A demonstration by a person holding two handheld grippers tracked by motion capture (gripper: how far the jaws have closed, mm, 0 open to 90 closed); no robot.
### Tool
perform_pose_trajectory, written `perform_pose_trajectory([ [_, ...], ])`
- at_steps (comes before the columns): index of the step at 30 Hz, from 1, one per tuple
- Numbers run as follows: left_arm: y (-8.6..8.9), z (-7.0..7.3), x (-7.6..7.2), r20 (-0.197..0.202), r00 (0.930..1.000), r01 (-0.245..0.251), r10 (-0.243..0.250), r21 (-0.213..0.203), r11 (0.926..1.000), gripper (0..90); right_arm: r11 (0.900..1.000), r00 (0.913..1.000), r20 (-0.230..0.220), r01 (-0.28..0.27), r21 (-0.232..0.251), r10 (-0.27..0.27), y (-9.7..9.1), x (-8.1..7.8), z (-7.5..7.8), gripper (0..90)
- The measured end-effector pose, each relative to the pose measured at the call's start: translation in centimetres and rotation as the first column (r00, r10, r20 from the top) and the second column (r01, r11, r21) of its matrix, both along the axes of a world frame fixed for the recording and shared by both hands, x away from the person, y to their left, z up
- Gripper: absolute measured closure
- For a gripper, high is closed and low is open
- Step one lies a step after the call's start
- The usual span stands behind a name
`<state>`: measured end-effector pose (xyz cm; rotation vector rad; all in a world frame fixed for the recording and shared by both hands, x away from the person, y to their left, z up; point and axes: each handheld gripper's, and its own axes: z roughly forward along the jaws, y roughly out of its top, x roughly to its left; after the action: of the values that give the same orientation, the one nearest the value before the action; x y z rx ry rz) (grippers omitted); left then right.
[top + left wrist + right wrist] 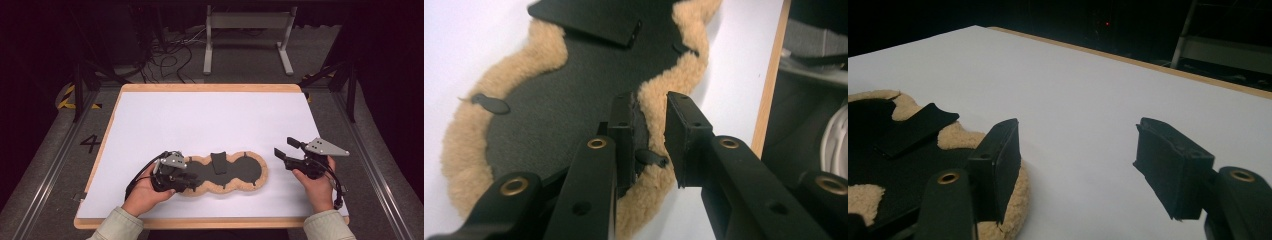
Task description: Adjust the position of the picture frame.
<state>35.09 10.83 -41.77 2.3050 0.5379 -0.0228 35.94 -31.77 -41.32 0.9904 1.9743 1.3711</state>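
A long lobed black pad (235, 172) rimmed with tan fleece lies near the front of the white board (200, 115). A black flap (218, 162) rests across its middle. My left gripper (192, 181) sits at the pad's left end. In the left gripper view its jaws (651, 107) straddle the fleece rim (651, 95), one on the black face (554, 100), the other outside, pinching the raised edge. My right gripper (284, 147) hovers just right of the pad, jaws wide apart. In the right gripper view (1078, 135) bare white surface lies between them, with the pad (898, 165) to the left.
The board's wooden rim (210, 88) frames the white surface, which lies bare behind and beside the pad. Beyond it the dark floor holds loose cables (165, 60) and a grey table frame (247, 35). Metal rails (372, 165) run along both sides.
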Motion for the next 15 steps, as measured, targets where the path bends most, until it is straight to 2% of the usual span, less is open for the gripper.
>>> perform_pose_trajectory([
  [2,-0.26,-0.23,-0.03,-0.005,0.9997,0.025,-0.025,0.023,0.9994,76.4,1.0000,1.0000,-0.001,-0.001,-0.001,0.001,0.01,0.03,-0.02,35.0],
  [3,-0.45,-0.39,-0.10,-0.028,0.9989,0.039,-0.038,0.040,0.9985,77.1,1.0000,1.0000,-0.006,-0.002,0.001,0.002,0.02,0.02,-0.03,34.9],
  [4,-0.45,-0.39,-0.10,-0.028,0.9989,0.039,-0.038,0.040,0.9985,78.2,1.0000,1.0000,-0.006,-0.002,0.001,0.002,0.02,0.02,-0.03,34.9],
  [7,-0.84,-0.85,-0.14,-0.055,0.9959,0.075,-0.072,0.073,0.9945,79.8,1.0000,1.0000,-0.007,-0.004,-0.002,0.004,0.04,0.05,-0.07,34.7],
  [10,-0.95,-0.85,-0.29,-0.084,0.9920,0.101,-0.095,0.071,0.9924,80.9,1.0000,1.0000,-0.009,-0.003,-0.002,0.003,0.06,0.06,-0.10,34.5],
  [15,-1.05,-0.90,-0.35,-0.101,0.9868,0.135,-0.127,0.076,0.9880,83.2,1.0000,0.9999,-0.014,-0.004,-0.004,0.004,0.10,0.10,-0.17,34.3],
])
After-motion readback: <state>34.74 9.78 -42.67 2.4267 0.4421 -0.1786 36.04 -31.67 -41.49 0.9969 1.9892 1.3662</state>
